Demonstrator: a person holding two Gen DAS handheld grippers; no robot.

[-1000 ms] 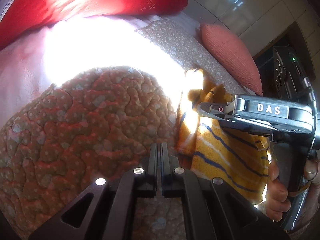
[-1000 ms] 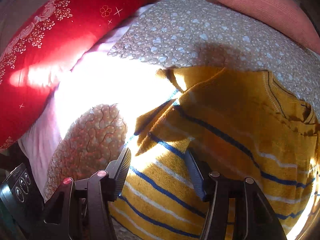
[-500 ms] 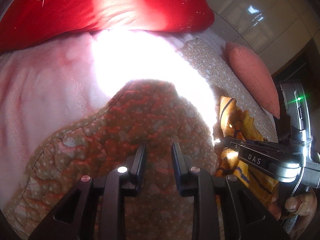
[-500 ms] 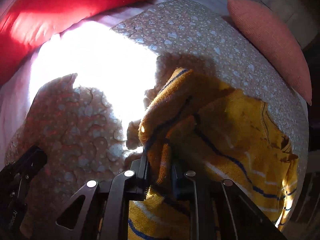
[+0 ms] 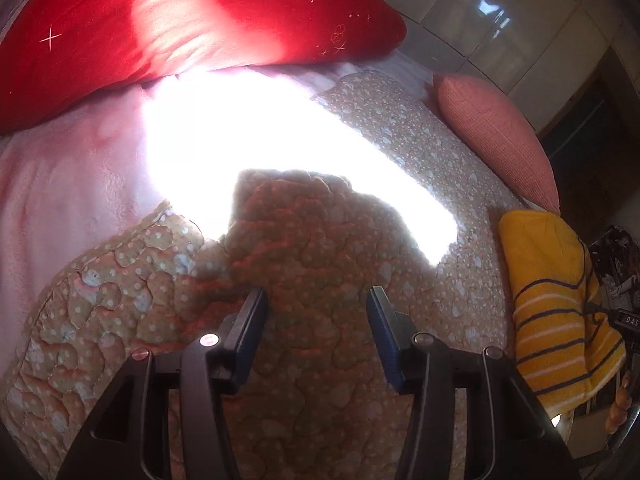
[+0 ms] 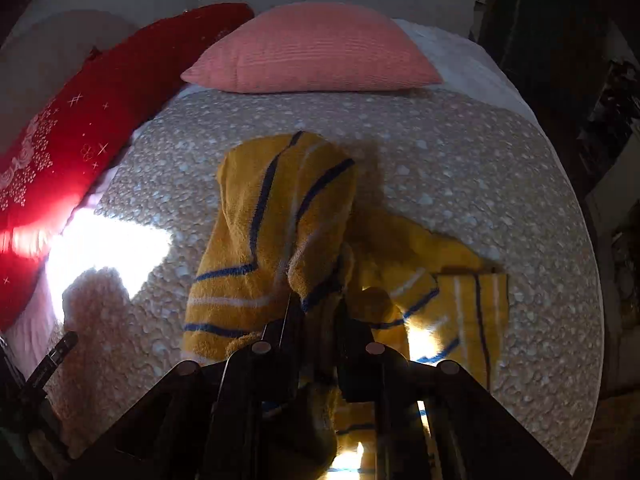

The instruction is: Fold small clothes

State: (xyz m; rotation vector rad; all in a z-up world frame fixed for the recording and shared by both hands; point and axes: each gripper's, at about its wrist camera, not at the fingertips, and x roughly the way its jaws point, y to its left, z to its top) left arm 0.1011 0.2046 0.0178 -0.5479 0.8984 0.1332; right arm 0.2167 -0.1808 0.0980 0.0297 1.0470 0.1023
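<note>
Yellow knit: sweater [image 6: 276, 216], blue and white stripes, bunched and lifted over the quilt [image 6: 460, 152], one flat part lying to the right
Right gripper [image 6: 316, 312]: jaws closing, clamped on a fold of sweater
Left gripper [image 5: 318, 312]: jaws opening, nothing between them, above the quilt
Writing: "DAS" partly readable on a dark body at the right edge of the left view, beside the sweater
Surface: beige quilted cover with pale dots, one blown-out sun patch, gripper shadows
Bedding: red pillow [image 5: 192, 20] with white stars and flowers at left; pink ribbed pillow [image 6: 316, 48] at the head; pink blanket [image 5: 60, 184] under the quilt edge
Room: pale panelled wall behind, dark at right
</note>
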